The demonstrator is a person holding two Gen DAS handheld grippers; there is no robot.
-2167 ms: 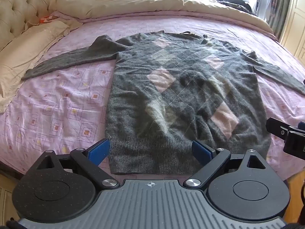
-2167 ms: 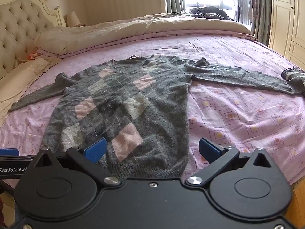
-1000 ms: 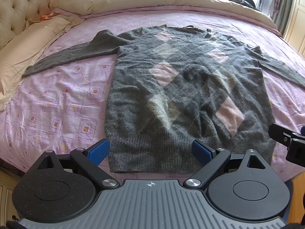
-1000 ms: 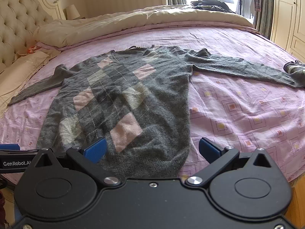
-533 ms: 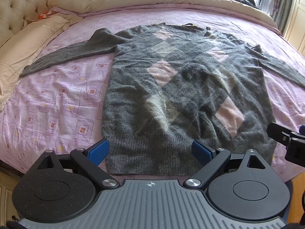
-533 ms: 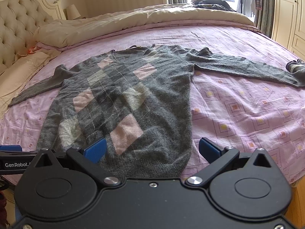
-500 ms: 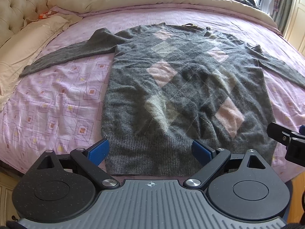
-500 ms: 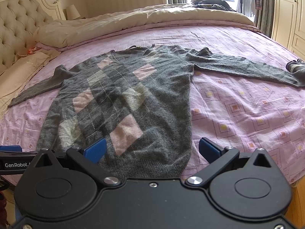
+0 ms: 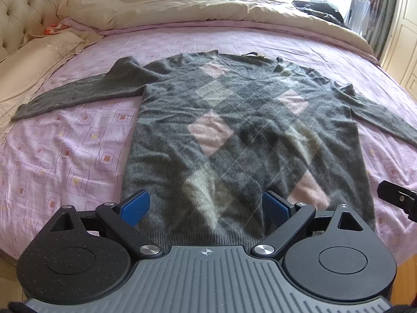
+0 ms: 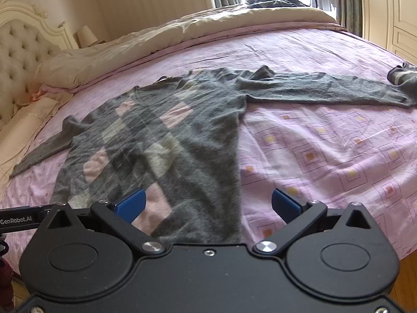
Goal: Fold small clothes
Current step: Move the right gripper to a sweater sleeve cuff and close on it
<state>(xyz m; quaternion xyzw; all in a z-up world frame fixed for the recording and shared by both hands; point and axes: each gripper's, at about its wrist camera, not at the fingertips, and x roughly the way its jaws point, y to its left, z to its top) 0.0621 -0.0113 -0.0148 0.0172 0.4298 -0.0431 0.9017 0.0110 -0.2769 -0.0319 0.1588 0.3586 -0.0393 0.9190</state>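
Spreading wide above the near hem, the left gripper (image 9: pixel 206 206) and right gripper (image 10: pixel 208 204) are held with jaws fully apart, nothing gripped; one grey argyle sweater (image 9: pixel 242 135) is laid flat on the pink bedsheet (image 9: pixel 67 151) just ahead of both; its right cuff (image 10: pixel 398 77), turned back, is shown only in the right wrist view; two sleeves are counted.

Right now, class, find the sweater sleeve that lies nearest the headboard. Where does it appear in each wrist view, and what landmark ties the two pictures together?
Left wrist view: the sleeve lies at left of centre, running out towards the pillows.
Right wrist view: the same sleeve sits at the far left edge, below the middle.
Shared landmark: the tufted headboard, upper left in both.
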